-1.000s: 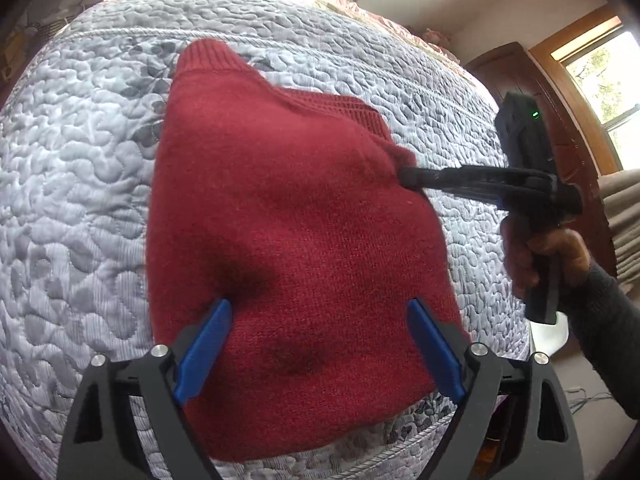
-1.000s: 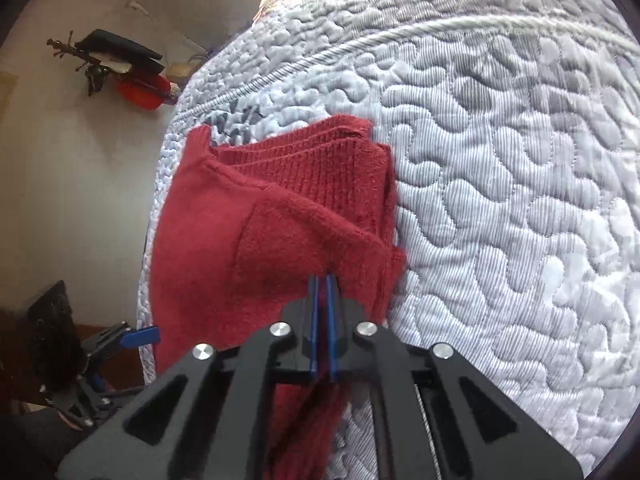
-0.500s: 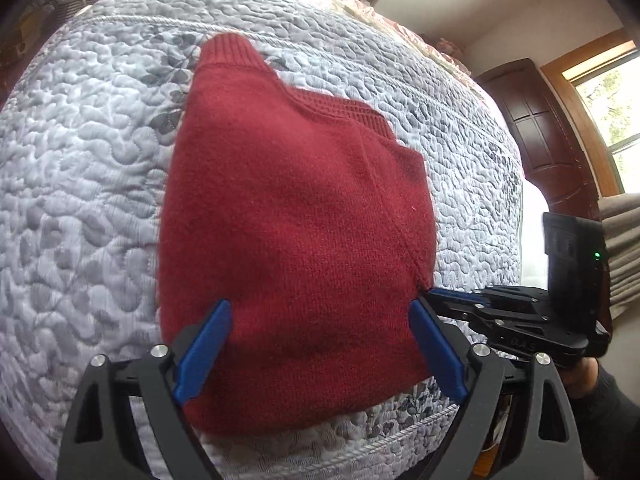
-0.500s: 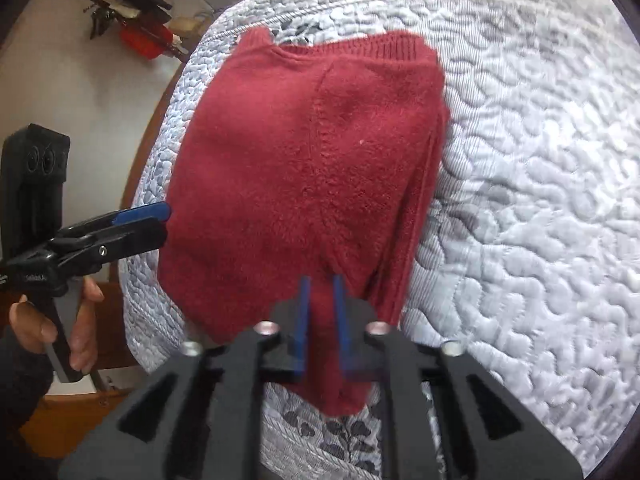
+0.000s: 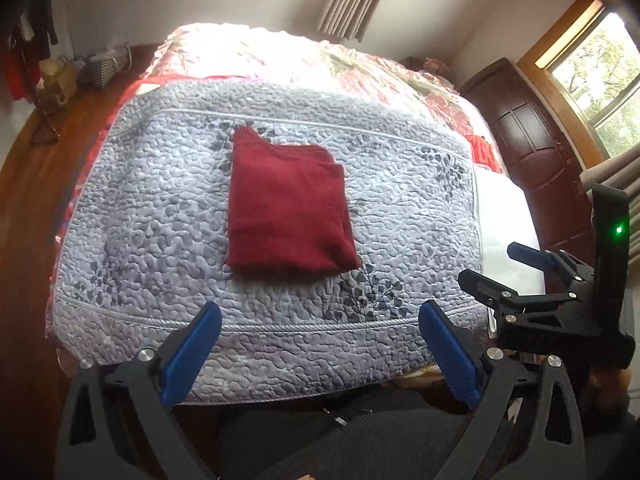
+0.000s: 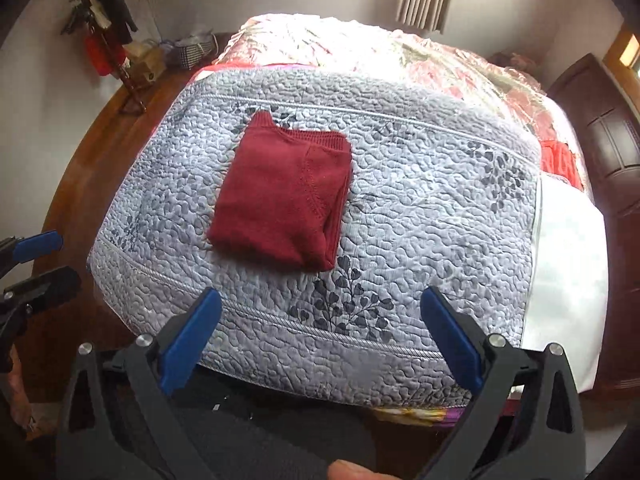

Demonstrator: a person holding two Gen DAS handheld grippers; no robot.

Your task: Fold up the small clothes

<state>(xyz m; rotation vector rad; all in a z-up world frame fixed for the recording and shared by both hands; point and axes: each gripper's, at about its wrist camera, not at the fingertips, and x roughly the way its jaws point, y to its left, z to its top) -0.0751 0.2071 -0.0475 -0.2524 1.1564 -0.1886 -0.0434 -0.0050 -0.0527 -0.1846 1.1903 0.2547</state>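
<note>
A dark red knitted sweater (image 5: 288, 208) (image 6: 280, 196) lies folded into a compact rectangle in the middle of the grey quilt (image 5: 160, 220) (image 6: 420, 220), ribbed edge at the far side. My left gripper (image 5: 320, 344) is open and empty, held back over the bed's near edge, well short of the sweater. My right gripper (image 6: 320, 336) is also open and empty at about the same distance. In the left wrist view the right gripper (image 5: 500, 270) shows at the right, jaws apart. The right wrist view catches the left gripper (image 6: 40, 264) at the left border.
A white sheet (image 5: 504, 232) borders the quilt on the right, with a dark wooden door (image 5: 532, 152) behind it. Plastic-covered floral bedding (image 5: 320, 56) fills the far half of the bed. A coat rack (image 6: 104, 40) and a basket (image 5: 108, 66) stand at the far left.
My right gripper has opened and let go of the sweater. Both grippers have drawn back from close over the sweater to the bed's near edge. The sweater stays folded flat.
</note>
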